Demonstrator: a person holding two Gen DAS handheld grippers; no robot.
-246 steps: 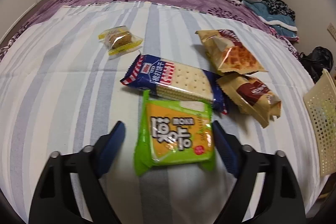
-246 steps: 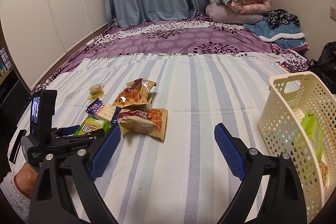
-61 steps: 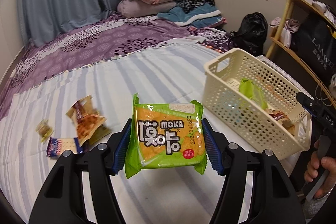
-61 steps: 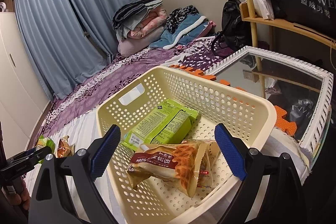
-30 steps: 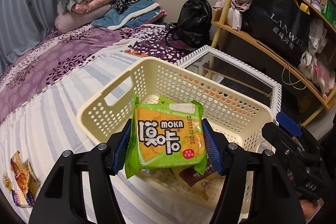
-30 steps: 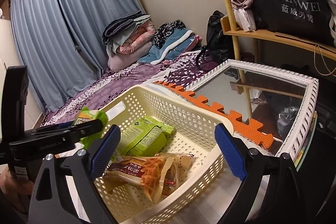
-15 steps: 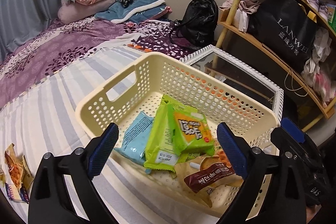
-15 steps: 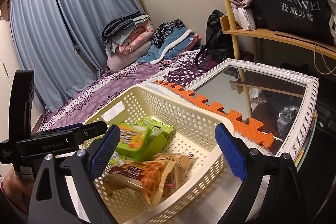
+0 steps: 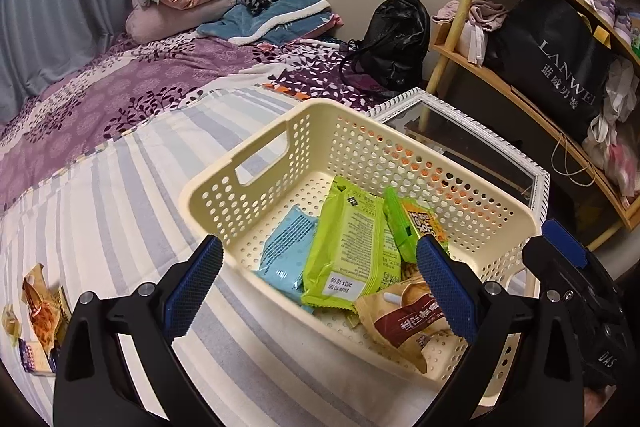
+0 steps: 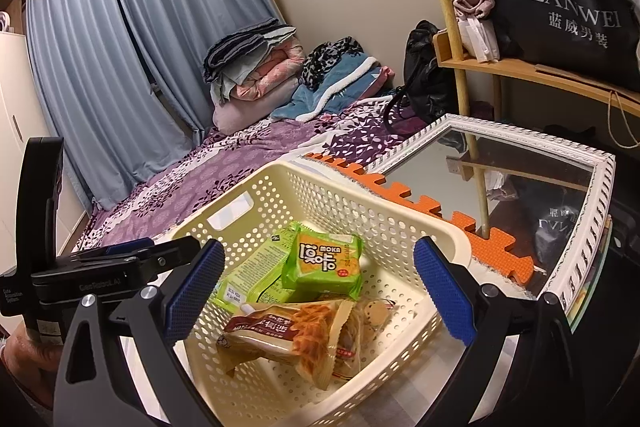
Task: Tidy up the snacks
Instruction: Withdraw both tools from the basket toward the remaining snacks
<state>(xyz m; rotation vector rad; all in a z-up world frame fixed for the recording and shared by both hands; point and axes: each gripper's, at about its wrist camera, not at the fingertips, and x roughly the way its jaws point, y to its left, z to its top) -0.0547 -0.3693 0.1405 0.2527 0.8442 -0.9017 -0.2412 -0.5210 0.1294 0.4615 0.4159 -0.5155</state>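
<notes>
Left gripper (image 9: 316,281) fingers have just sprung wide, nothing between them; the green MOKA pack (image 10: 323,265) lies inside the cream basket (image 9: 256,151). Right gripper (image 10: 320,287) gapes empty over the basket. Best now: lift clear of its rim, then fetch the packets (image 9: 38,311) left on the bed

Green-orange MOKA pack (image 10: 322,265) lies tilted atop the snacks. All sit inside the cream perforated basket (image 10: 400,217).
</notes>
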